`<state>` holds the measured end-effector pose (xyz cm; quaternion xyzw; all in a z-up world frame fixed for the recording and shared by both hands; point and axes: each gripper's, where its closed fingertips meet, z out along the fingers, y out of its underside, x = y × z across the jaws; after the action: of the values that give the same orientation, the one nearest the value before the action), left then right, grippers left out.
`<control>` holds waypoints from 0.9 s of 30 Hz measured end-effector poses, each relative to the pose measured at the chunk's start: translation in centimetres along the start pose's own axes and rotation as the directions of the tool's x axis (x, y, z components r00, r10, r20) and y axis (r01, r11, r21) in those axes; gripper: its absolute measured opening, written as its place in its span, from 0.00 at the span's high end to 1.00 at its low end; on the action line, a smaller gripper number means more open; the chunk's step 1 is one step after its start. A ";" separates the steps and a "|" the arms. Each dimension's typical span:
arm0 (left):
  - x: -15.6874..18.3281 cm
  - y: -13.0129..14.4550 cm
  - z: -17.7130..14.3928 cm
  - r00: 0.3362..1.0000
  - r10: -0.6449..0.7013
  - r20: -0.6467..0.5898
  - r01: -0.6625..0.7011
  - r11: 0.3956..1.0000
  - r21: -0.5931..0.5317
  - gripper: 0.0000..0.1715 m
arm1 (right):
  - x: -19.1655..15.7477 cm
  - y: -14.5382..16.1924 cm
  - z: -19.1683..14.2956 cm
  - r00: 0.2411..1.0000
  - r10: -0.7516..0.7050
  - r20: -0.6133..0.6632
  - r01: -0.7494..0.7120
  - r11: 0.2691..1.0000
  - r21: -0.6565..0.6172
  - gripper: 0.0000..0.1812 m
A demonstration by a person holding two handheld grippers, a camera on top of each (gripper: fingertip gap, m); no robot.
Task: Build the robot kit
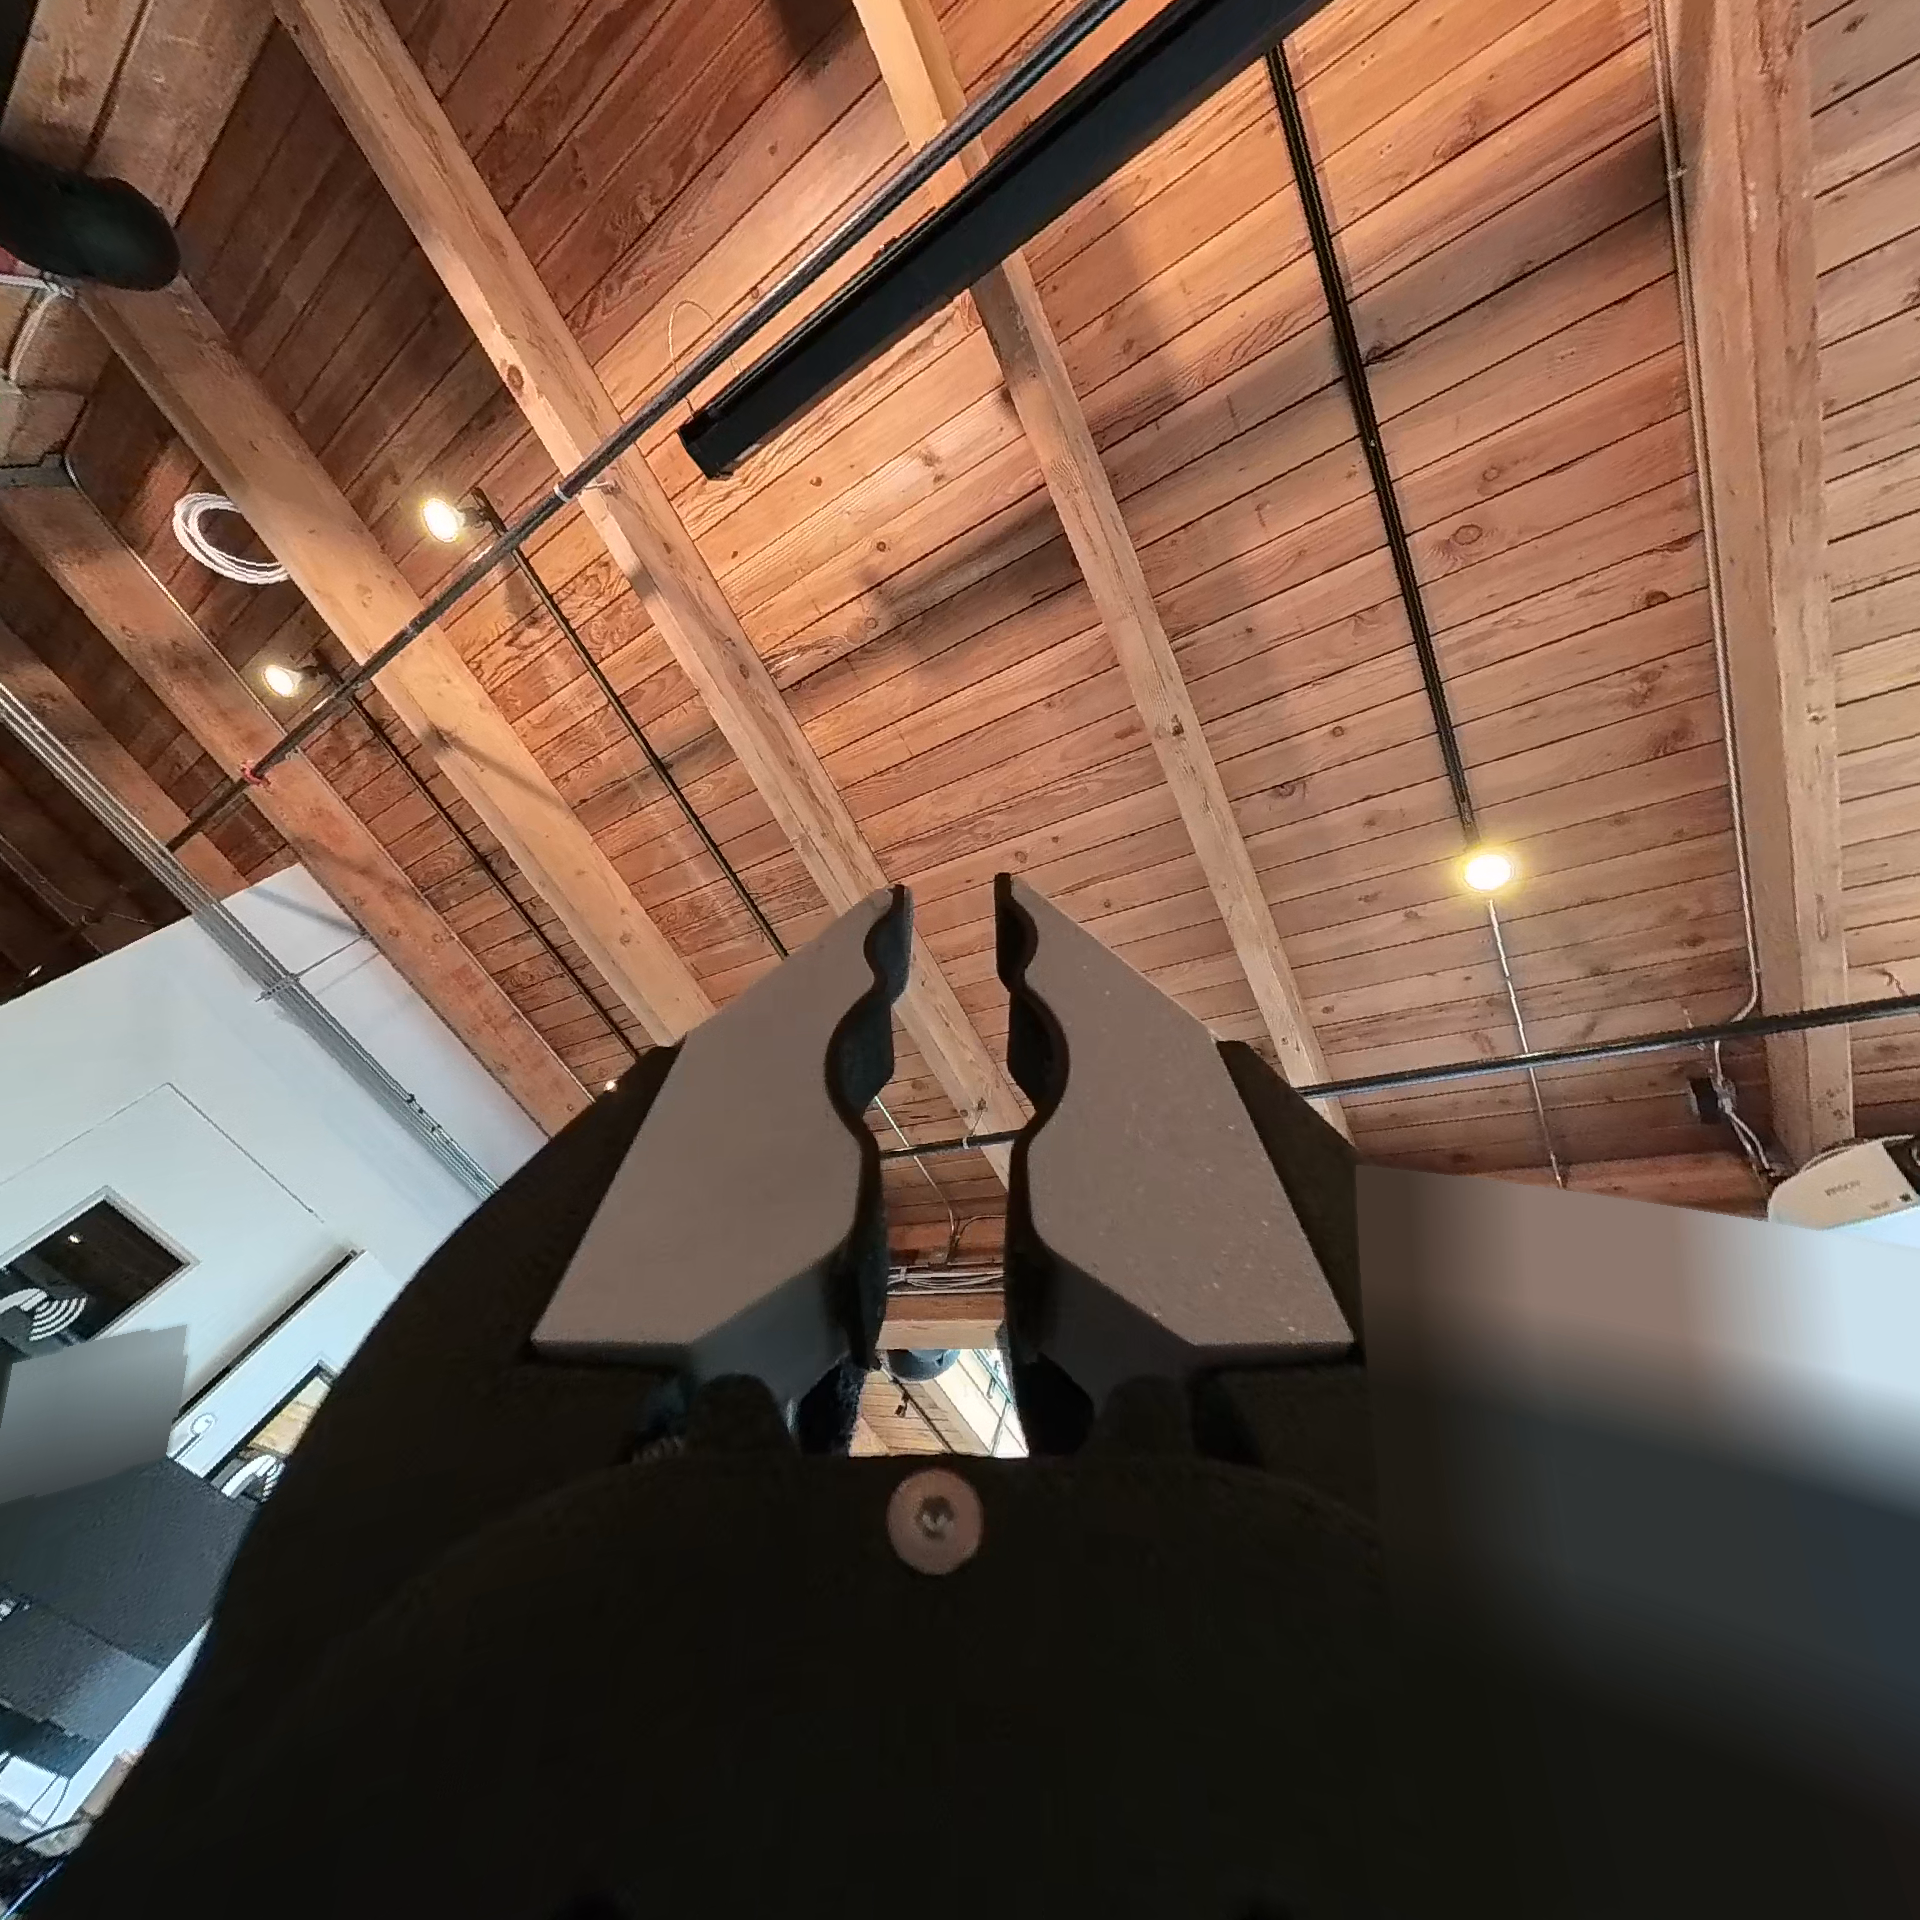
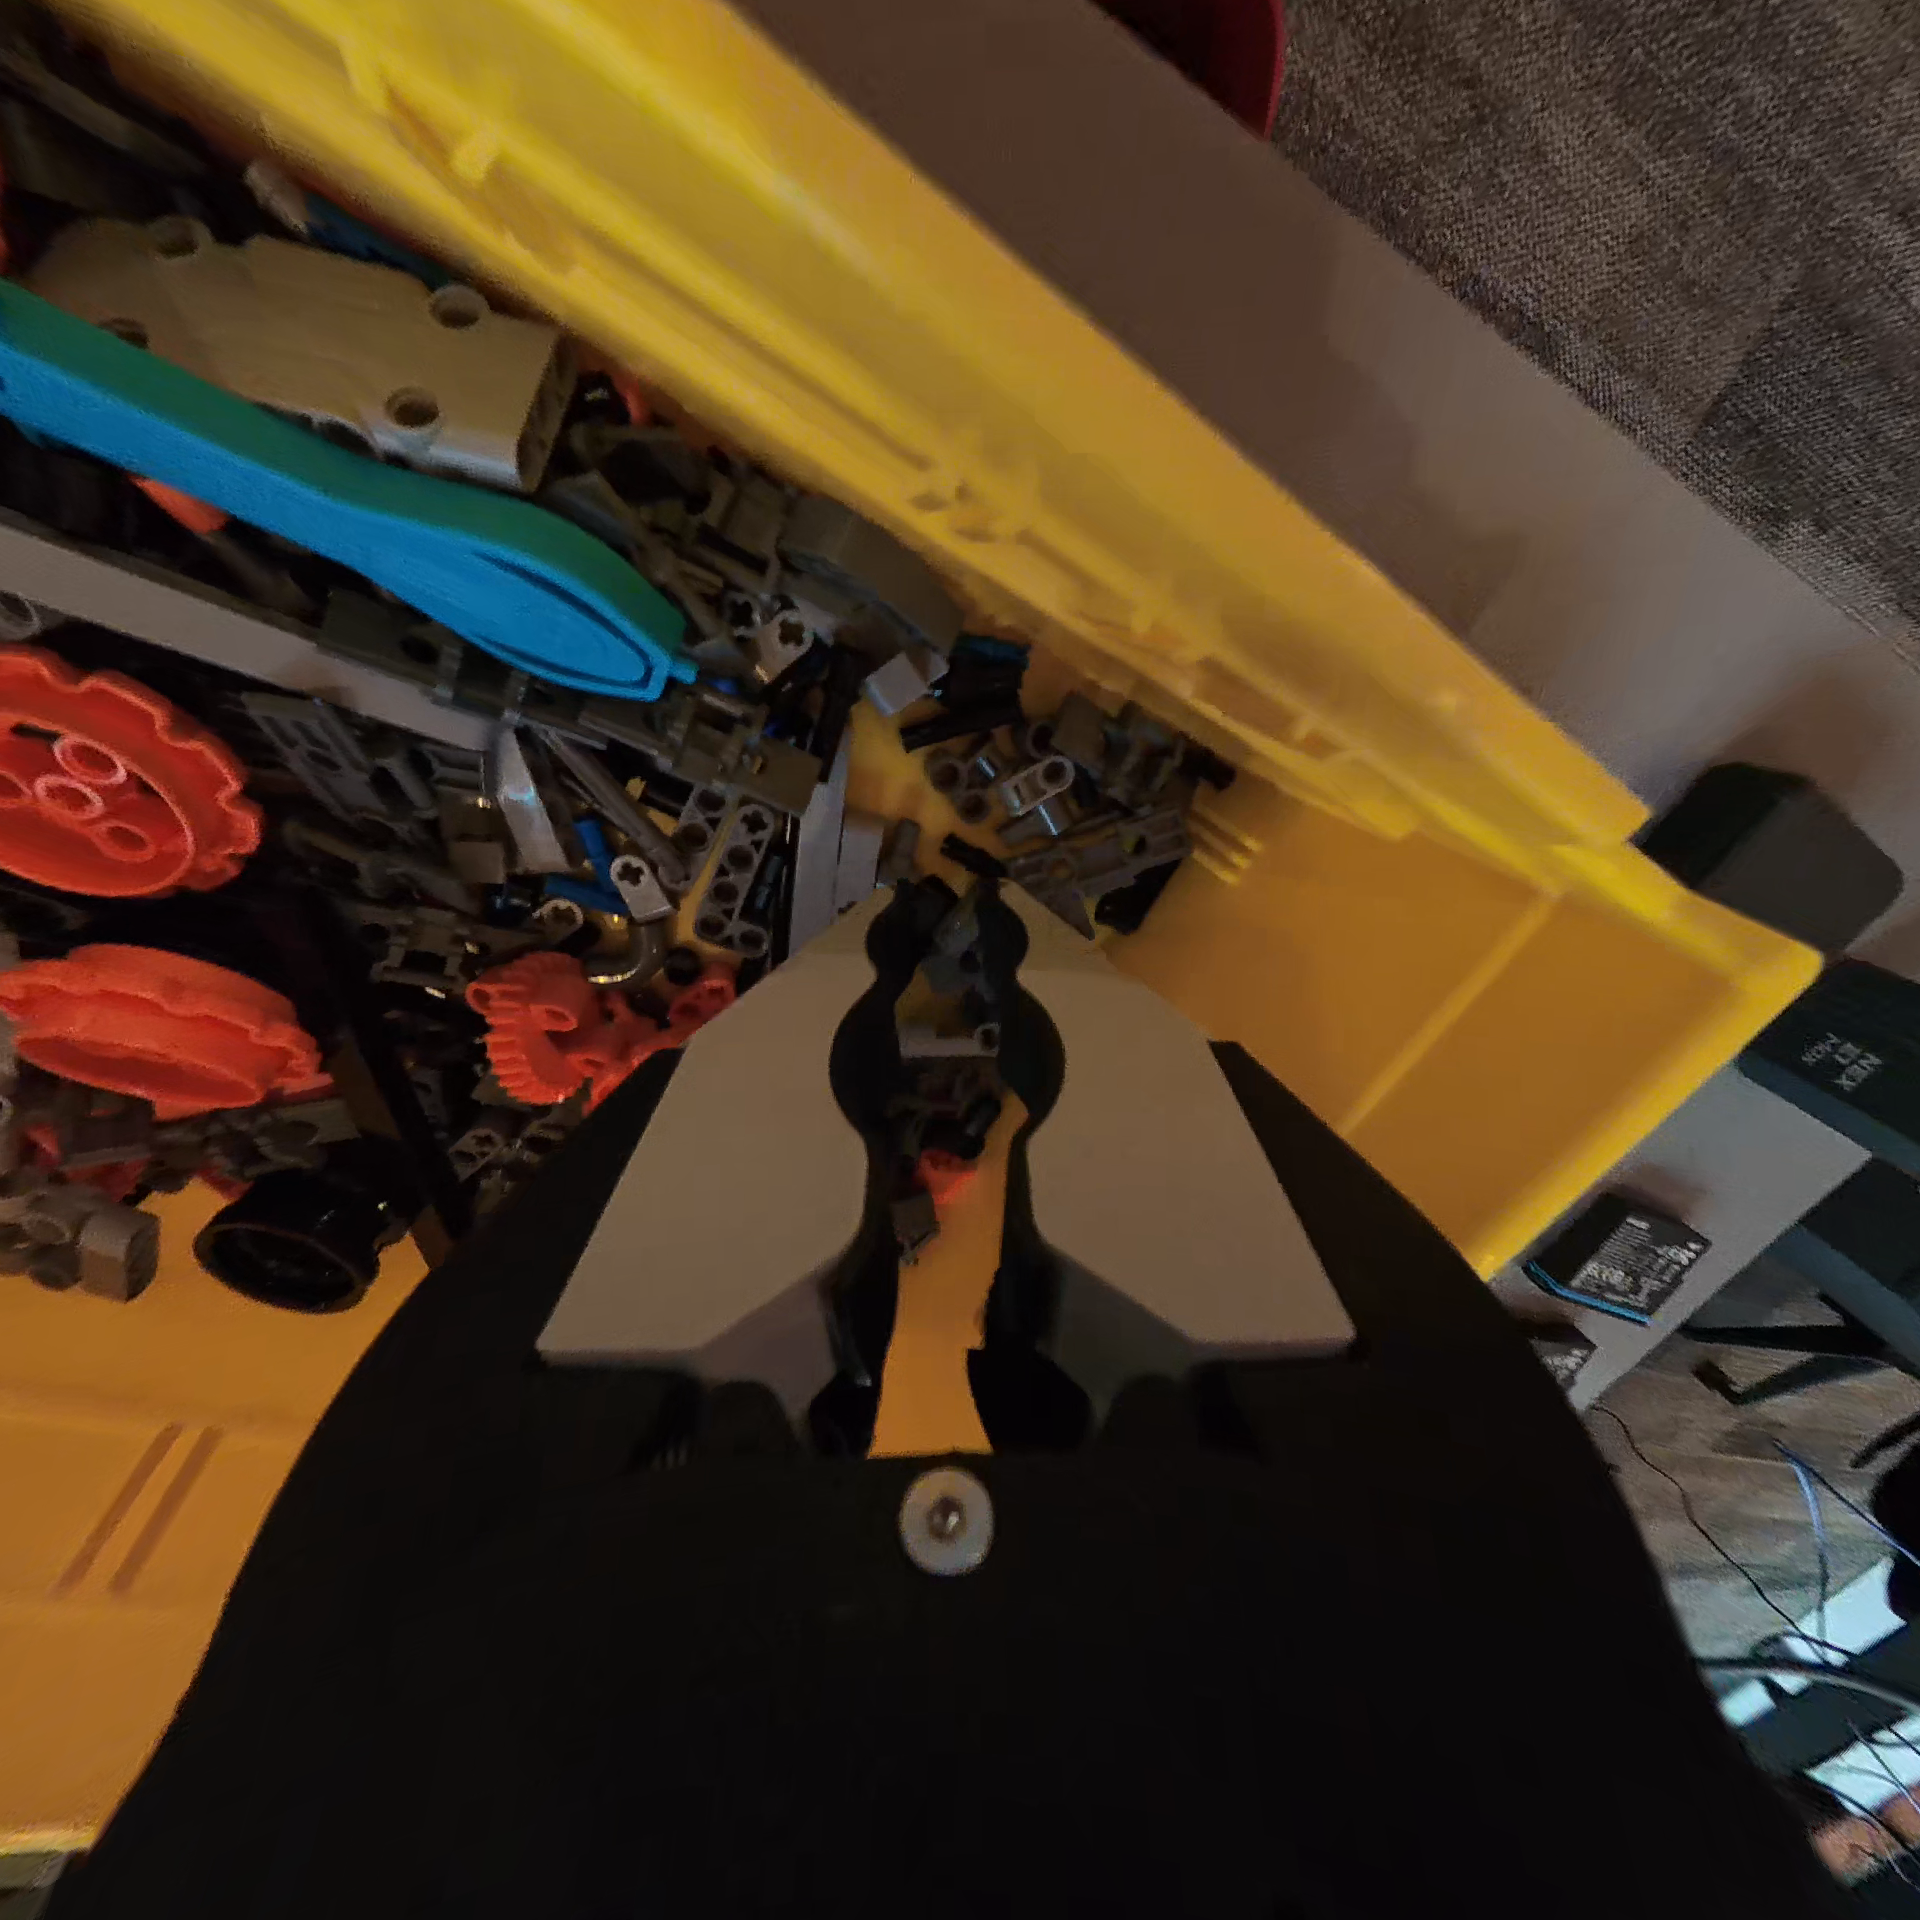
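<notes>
My right gripper (image 2: pixel 945 899) reaches down into a yellow plastic bin (image 2: pixel 1039 447) filled with small building-toy parts. Its jaws stand close together on a small grey connector piece (image 2: pixel 961 940), held at the tips just above the heap near the bin's corner. Several loose grey and black pins and beams (image 2: pixel 1049 790) lie right in front of the tips. My left gripper (image 1: pixel 951 899) points up at a wooden plank ceiling (image 1: pixel 1143 520). Its jaws stand a narrow gap apart with nothing between them.
In the bin lie orange toothed wheels (image 2: pixel 94 779), a blue-green paddle-shaped part (image 2: pixel 416 540), a beige motor block (image 2: pixel 312 332) and a black tyre (image 2: pixel 291 1236). Beyond the bin are a pale table, dark devices (image 2: pixel 1787 862) and cables. Black light rails (image 1: pixel 987 239) and spotlights hang overhead. The tips of one gripper are about 50 cm away from the tips of the other. My left tips are about 45 cm from the beige motor block (image 2: pixel 312 332), my right tips only 11 cm.
</notes>
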<state>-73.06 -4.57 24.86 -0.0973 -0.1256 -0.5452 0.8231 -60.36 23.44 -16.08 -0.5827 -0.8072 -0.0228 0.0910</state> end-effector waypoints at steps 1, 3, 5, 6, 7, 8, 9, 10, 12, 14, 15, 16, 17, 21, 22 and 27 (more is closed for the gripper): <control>0.0 0.0 0.0 1.000 0.000 0.000 0.000 1.000 0.000 0.92 | 0.0 -0.3 0.0 1.000 0.014 0.012 -0.014 1.000 0.013 0.94; 0.0 0.0 0.0 1.000 0.000 0.000 0.000 1.000 0.001 0.92 | -0.7 -0.3 0.2 0.997 0.029 0.072 -0.029 1.000 0.002 0.94; 0.0 0.0 0.0 1.000 -0.002 0.000 0.002 1.000 0.000 0.92 | -1.3 0.5 0.6 0.994 0.032 0.106 -0.028 0.999 -0.038 0.93; 0.0 0.0 0.0 1.000 -0.003 0.000 0.003 1.000 0.000 0.92 | -1.5 1.0 0.8 0.994 0.028 0.106 -0.023 0.998 -0.054 0.93; 0.0 0.0 0.0 1.000 -0.003 0.000 0.003 1.000 0.000 0.92 | -1.5 0.9 0.7 0.994 0.033 0.104 -0.030 0.999 -0.035 0.93; 0.0 0.0 0.0 1.000 -0.003 -0.001 0.003 1.000 0.001 0.92 | -1.7 1.1 0.7 0.993 0.037 0.110 -0.033 0.999 -0.037 0.91; 0.0 0.0 0.0 1.000 -0.003 -0.002 0.003 1.000 0.000 0.92 | -2.1 1.3 0.6 0.992 0.037 0.122 -0.033 0.999 -0.035 0.92; 0.1 0.0 0.0 1.000 -0.003 -0.002 0.003 1.000 0.001 0.92 | -2.4 1.6 0.6 0.990 0.039 0.133 -0.035 0.999 -0.033 0.91; 0.2 -0.1 0.0 1.000 0.001 -0.003 -0.001 1.000 0.003 0.92 | -3.3 2.0 0.5 0.985 0.049 0.167 -0.045 0.999 -0.031 0.88; 0.2 -0.1 0.0 1.000 0.003 -0.003 -0.003 1.000 0.003 0.92 | -4.6 2.8 0.6 0.977 0.037 0.209 -0.026 0.998 -0.054 0.86; 0.2 -0.1 0.0 1.000 0.003 -0.003 -0.003 1.000 0.003 0.92 | -4.7 3.0 0.7 0.980 0.024 0.200 -0.014 0.999 -0.052 0.85; 0.2 -0.1 0.0 1.000 0.002 -0.002 -0.002 1.000 0.003 0.92 | -4.8 3.1 0.7 0.980 0.004 0.198 0.007 0.999 -0.054 0.85; 0.2 -0.1 0.0 1.000 0.002 -0.002 -0.002 1.000 0.003 0.92 | -4.7 3.1 0.6 0.980 -0.003 0.197 0.013 0.999 -0.048 0.86; 0.3 0.0 0.0 1.000 0.008 -0.003 -0.008 1.000 0.001 0.92 | -1.2 1.2 -0.7 0.993 0.052 0.105 -0.059 0.996 0.061 0.85; 0.3 0.0 0.0 1.000 0.012 -0.002 -0.012 1.000 0.002 0.92 | 0.2 0.7 -1.1 0.996 0.071 0.061 -0.076 0.993 0.093 0.84; 0.2 0.2 0.0 1.000 0.015 0.001 -0.015 1.000 -0.002 0.92 | 2.1 -1.3 -0.6 0.981 0.190 0.039 -0.194 0.970 0.148 0.77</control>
<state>-72.82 -4.68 24.97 -0.0995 -0.1247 -0.5393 0.8269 -62.18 24.91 -15.03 -0.6496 -0.7476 0.0546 0.1267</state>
